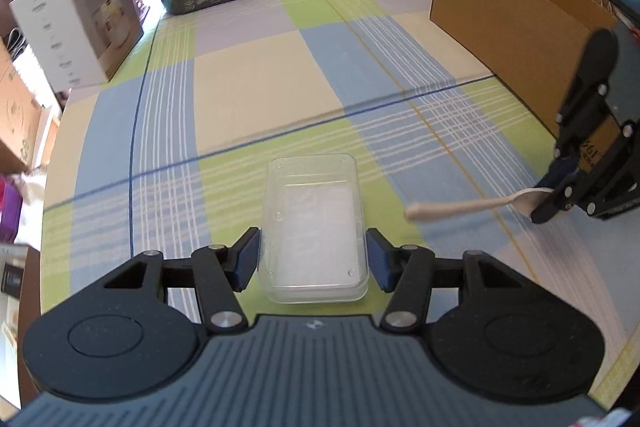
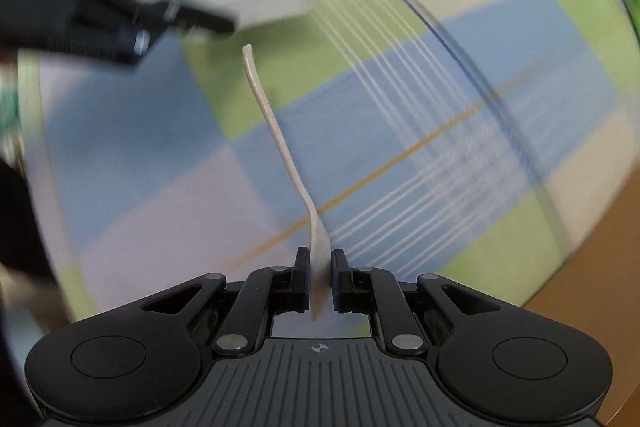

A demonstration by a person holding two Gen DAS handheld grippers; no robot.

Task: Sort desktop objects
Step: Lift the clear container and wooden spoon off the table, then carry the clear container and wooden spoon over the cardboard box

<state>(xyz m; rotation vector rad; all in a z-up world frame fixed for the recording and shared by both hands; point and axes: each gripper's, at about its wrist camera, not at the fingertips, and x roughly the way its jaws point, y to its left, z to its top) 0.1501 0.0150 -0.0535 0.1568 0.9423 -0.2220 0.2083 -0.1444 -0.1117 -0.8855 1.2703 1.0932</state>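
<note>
Two grippers are engaged at once; the left gripper (image 1: 313, 259) is set around a clear plastic box (image 1: 313, 231), its fingers (image 1: 247, 259) spread just outside the box's long walls, and whether the pads actually touch the plastic cannot be told; the box is seen over the plaid-covered counter (image 1: 248, 95), near its near edge, and whether it rests on the cloth or is lifted slightly cannot be told either. The right gripper (image 2: 321, 277) is pinching a pale spoon (image 2: 276, 131) by its broad bowl end, the fingers pressed against both faces of it.

The step in hand is judged to be the carrying of the spoon towards the box; the right wrist view is smeared by motion, which supports that reading. In the left wrist view the spoon (image 1: 472, 205) is held above the counter, beside the box on the side of the counter's right edge and apart from it; its long axis is laid nearly level and across the counter, the handle tip pointed at the box, the bowl kept in the right gripper (image 1: 560, 195).

The next move is judged to call for the handle to be brought over the box's open top, the spoon's long axis to be turned along the box's length, and the pinch to be released only once it is low inside; the box is best steadied meanwhile. A cardboard carton (image 1: 516, 11) stands by the far right corner.
</note>
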